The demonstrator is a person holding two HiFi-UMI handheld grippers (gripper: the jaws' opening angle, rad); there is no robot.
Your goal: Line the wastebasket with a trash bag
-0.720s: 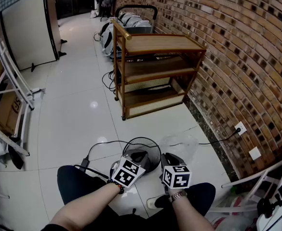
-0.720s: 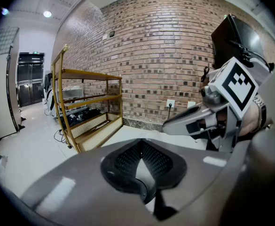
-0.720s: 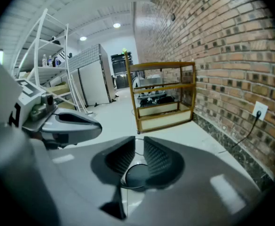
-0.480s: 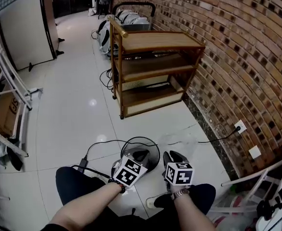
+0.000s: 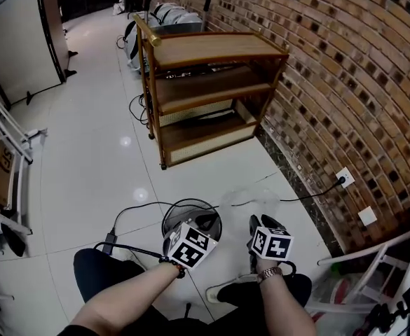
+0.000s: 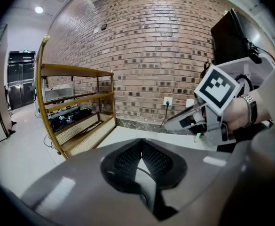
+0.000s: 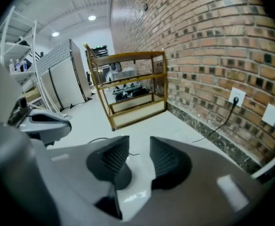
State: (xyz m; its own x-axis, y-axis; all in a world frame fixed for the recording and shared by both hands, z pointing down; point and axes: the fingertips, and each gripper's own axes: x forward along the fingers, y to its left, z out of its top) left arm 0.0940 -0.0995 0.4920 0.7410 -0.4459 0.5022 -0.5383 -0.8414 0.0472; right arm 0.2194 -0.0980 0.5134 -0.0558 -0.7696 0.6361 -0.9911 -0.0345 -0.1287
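On floor near brick wall, wastebasket looks unlined, clear trash bag lying just beside it, wall side; left hand-held gripper closed, empty; right hand-held gripper apart, empty; lining all to do.

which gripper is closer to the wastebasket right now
Left. In the head view the left gripper is over the wastebasket, above its near right part. The right gripper is off to its right, clear of the rim and above the floor.

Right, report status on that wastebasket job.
Left gripper shut above wastebasket. Right gripper open, empty. Basket unlined; clear bag on floor beside it. Black cable trails alongside.
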